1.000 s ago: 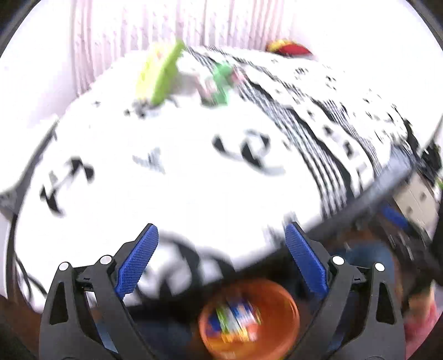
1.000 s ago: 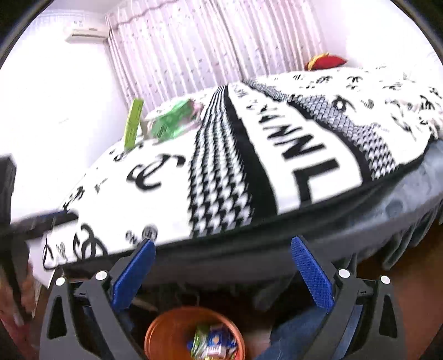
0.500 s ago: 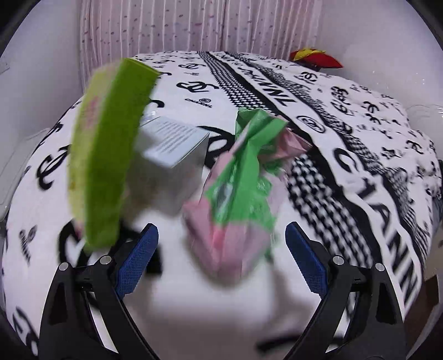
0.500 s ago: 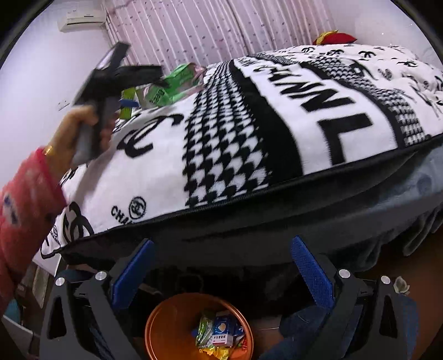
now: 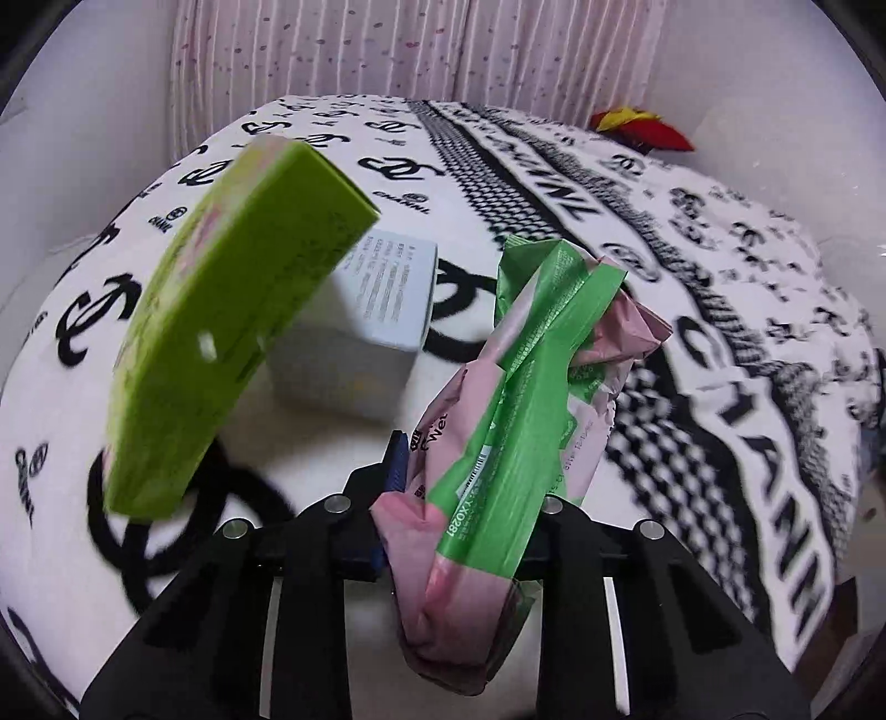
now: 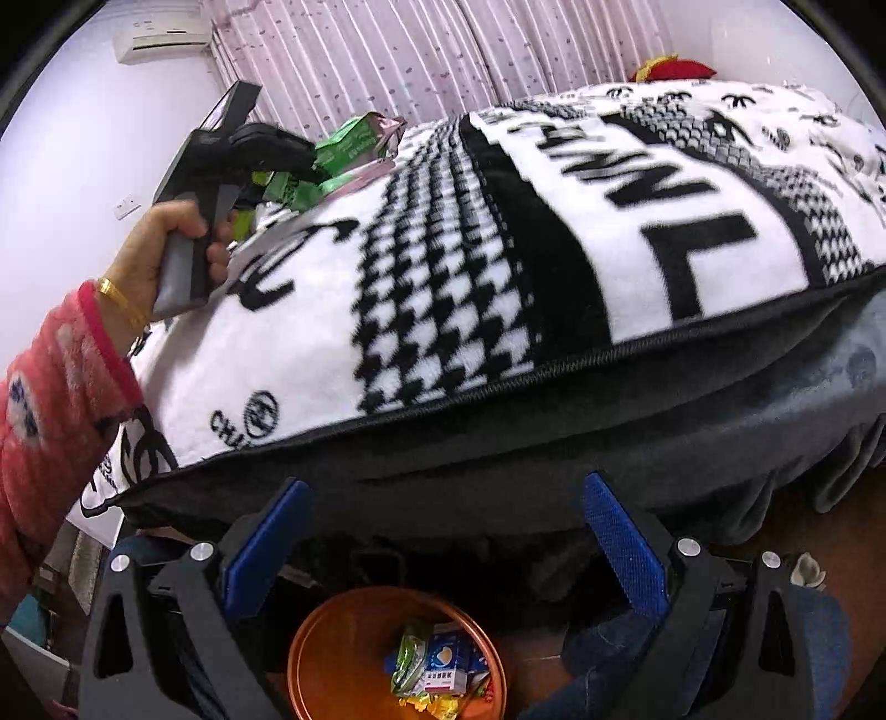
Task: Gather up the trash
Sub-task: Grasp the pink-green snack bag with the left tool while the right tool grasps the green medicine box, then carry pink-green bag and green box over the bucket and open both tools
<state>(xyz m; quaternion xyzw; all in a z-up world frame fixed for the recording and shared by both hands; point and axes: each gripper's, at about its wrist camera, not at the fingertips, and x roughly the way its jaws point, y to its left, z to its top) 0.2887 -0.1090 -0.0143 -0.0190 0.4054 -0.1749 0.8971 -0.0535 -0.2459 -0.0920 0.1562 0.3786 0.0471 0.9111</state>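
Note:
A crumpled green and pink wet-wipe wrapper (image 5: 520, 399) stands on the black-and-white blanket (image 5: 554, 183). My left gripper (image 5: 470, 487) is closing its jaws on the wrapper's lower end, and the blue pads press it from both sides. A flat lime-green box (image 5: 221, 343) leans just left of it, against a pale blue-white carton (image 5: 365, 321). In the right wrist view, my right gripper (image 6: 443, 543) hangs open and holds nothing. It is above an orange bin (image 6: 321, 653) that holds several wrappers (image 6: 437, 664).
The bed's dark edge (image 6: 554, 443) rises in front of the right gripper. A hand in a red sleeve (image 6: 160, 243) holds the left gripper over the bed. A red and yellow cushion (image 5: 642, 127) lies at the far end, before pink curtains (image 5: 387, 50).
The left gripper swung from above the bin to the trash on the bed and closed on the green and pink wrapper. The right gripper sank a little and stayed open.

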